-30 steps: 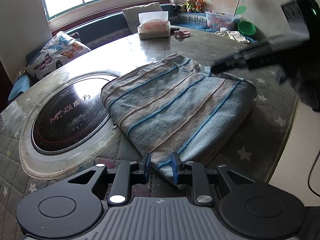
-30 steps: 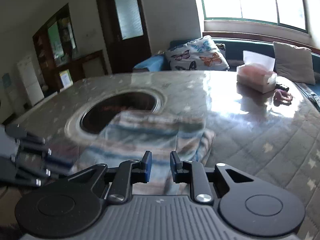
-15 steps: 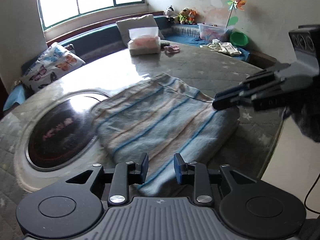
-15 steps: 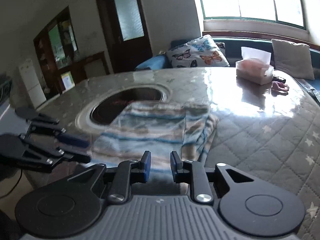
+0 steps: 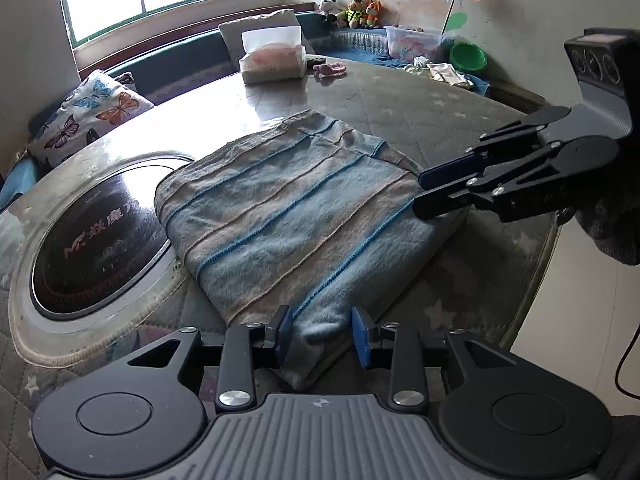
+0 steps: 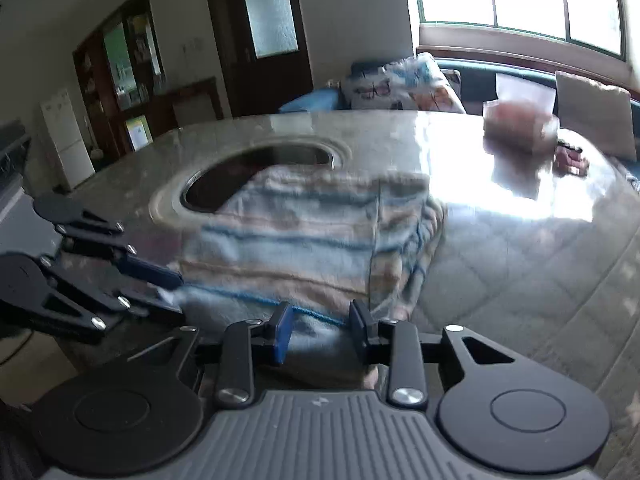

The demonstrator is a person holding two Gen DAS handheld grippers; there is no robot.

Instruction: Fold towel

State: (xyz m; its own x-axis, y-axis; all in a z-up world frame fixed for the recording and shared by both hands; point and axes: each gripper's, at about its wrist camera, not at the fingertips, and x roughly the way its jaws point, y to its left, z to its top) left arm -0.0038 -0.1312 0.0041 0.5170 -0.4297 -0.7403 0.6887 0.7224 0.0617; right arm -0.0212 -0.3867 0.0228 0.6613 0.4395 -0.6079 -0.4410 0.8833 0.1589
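Flanking one folded towel (image 5: 296,216): two parted claws, left claw (image 5: 320,330), right claw (image 6: 319,330).

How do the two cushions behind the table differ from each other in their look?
The butterfly cushion is white with coloured butterflies printed on it, while the plain cushion is a single pale beige with no pattern. The butterfly cushion lies at the table's left side, beside the dark round inset; the plain cushion stands behind the tissue box. Both rest on the dark bench under the window.

Our left gripper (image 5: 320,332) and right gripper (image 6: 320,330) share black linkages, blue finger pads (image 5: 360,336), silver screws, and ribbed grey bodies.
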